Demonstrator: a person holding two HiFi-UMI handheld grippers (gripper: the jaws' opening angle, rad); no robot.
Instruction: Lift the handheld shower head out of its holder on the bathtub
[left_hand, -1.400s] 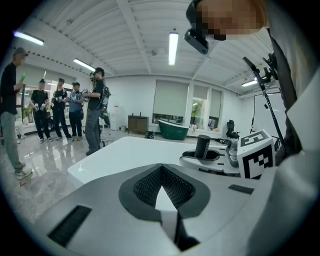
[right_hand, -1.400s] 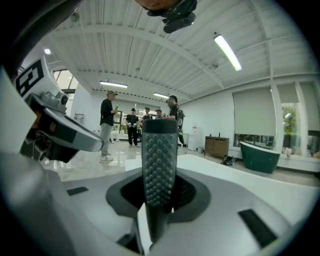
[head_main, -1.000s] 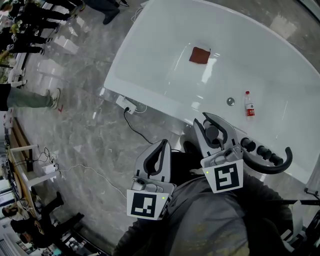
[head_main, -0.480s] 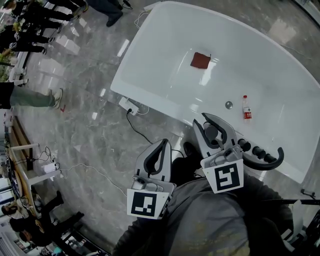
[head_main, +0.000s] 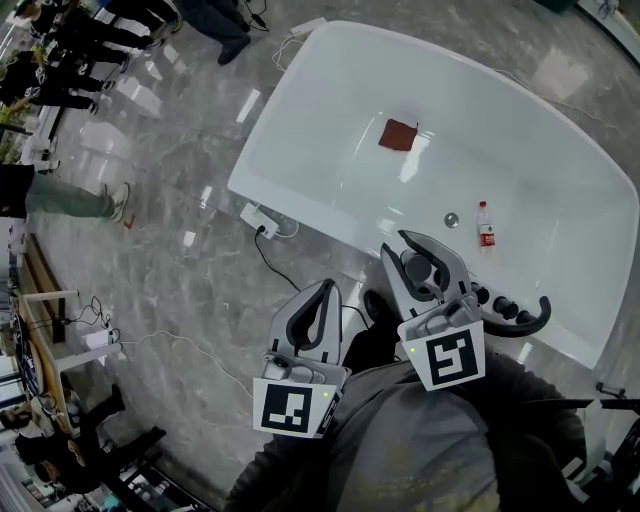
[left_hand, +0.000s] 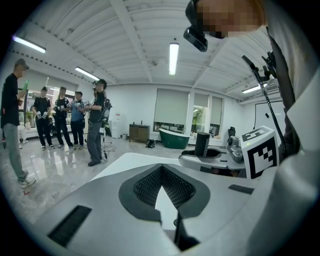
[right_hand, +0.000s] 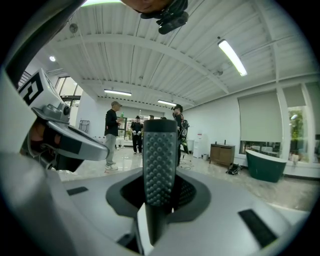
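Observation:
My right gripper (head_main: 421, 252) is shut on the dark shower head (head_main: 418, 268), held in the air above the near rim of the white bathtub (head_main: 320, 110). In the right gripper view the shower head (right_hand: 159, 160) stands upright between the pads, its dotted face toward the camera. No hose shows. My left gripper (head_main: 322, 292) hangs beside it over the floor, jaws together with nothing between them. The left gripper view shows the left gripper (left_hand: 162, 187) with its tips meeting, and the shower head (left_hand: 202, 144) off to the right. I cannot make out the holder.
A black curved faucet spout (head_main: 527, 324) and a row of knobs (head_main: 494, 303) sit on the tub rim by the right gripper. Inside the tub lie a red cloth (head_main: 398, 134), a small bottle (head_main: 485, 228) and the drain (head_main: 452, 219). A power strip (head_main: 258, 220) with cable lies on the marble floor. People stand at far left.
Both grippers have risen; the tub, faucet and bottle look smaller and farther below them. The right gripper still holds the shower head. The left stays shut.

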